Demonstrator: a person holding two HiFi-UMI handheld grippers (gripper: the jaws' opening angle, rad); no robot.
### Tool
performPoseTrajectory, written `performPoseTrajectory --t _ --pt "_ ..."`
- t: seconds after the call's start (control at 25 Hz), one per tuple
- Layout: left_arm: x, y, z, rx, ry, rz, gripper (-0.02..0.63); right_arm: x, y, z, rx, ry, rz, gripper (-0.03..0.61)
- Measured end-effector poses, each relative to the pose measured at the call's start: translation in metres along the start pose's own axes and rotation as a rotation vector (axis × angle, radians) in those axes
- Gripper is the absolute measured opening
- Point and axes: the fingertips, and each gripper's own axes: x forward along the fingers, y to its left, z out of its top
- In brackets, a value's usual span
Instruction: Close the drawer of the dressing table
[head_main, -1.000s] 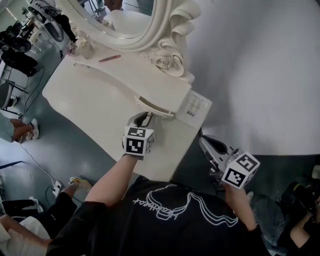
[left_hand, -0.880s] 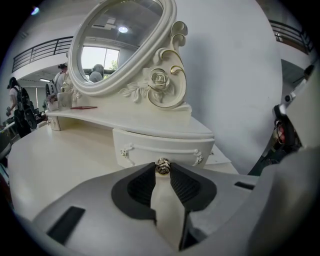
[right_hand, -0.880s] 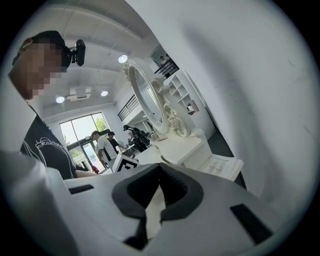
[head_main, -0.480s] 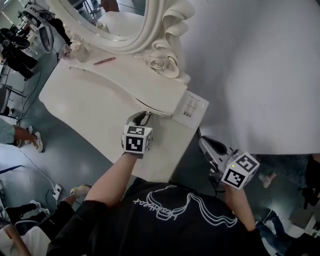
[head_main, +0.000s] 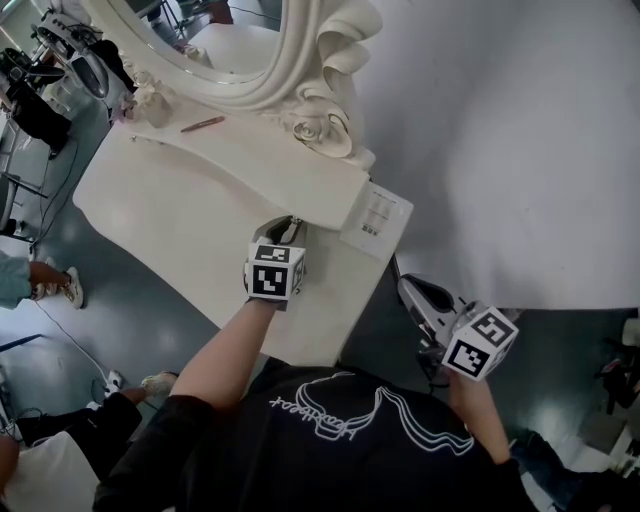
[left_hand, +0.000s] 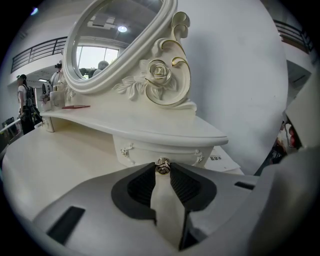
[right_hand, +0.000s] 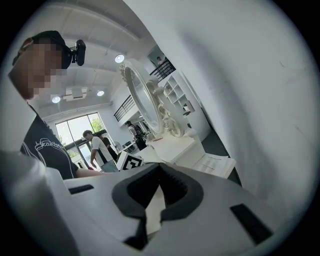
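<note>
Cream-white lacquer covers one dressing table (head_main: 180, 215), smooth, with a curved front edge. It carries one oval mirror (left_hand: 115, 45) in a carved scroll frame, with one gilt-edged rose (left_hand: 157, 70) at centre frame in the left gripper view. One drawer (left_hand: 145, 150) sits at centre of that view, its front back under the raised shelf's rim, with small moulded bows at both ends. One round metal knob (left_hand: 162, 166) is on the drawer front.

The left gripper (head_main: 288, 228) has its ribbed black pads pinching that knob. The right gripper (right_hand: 160, 169), at lower right of the head view and well apart from the table, has its pad tips pressed together on nothing.

Two marker cubes are counted, one per gripper. One red pen (head_main: 202, 124) lies on the shelf, and one printed sheet (head_main: 377, 215) lies at the table's right corner.
</note>
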Motion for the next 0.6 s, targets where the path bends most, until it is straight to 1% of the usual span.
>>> performPoseTrajectory --t 0.32,0.44,0.6 --pt "0.006 0.001 0.002 -0.008 -0.002 0.003 0.095 -0.001 -0.004 -0.002 -0.003 0.008 -0.009 0.003" --pt "0.007 0.000 0.001 -0.009 0.010 -0.019 0.095 0.000 0.000 -0.002 -0.007 0.012 -0.007 0.003" --pt "0.002 0.000 -0.002 0.030 0.038 -0.064 0.096 0.002 0.012 0.001 -0.012 0.010 -0.009 0.003"
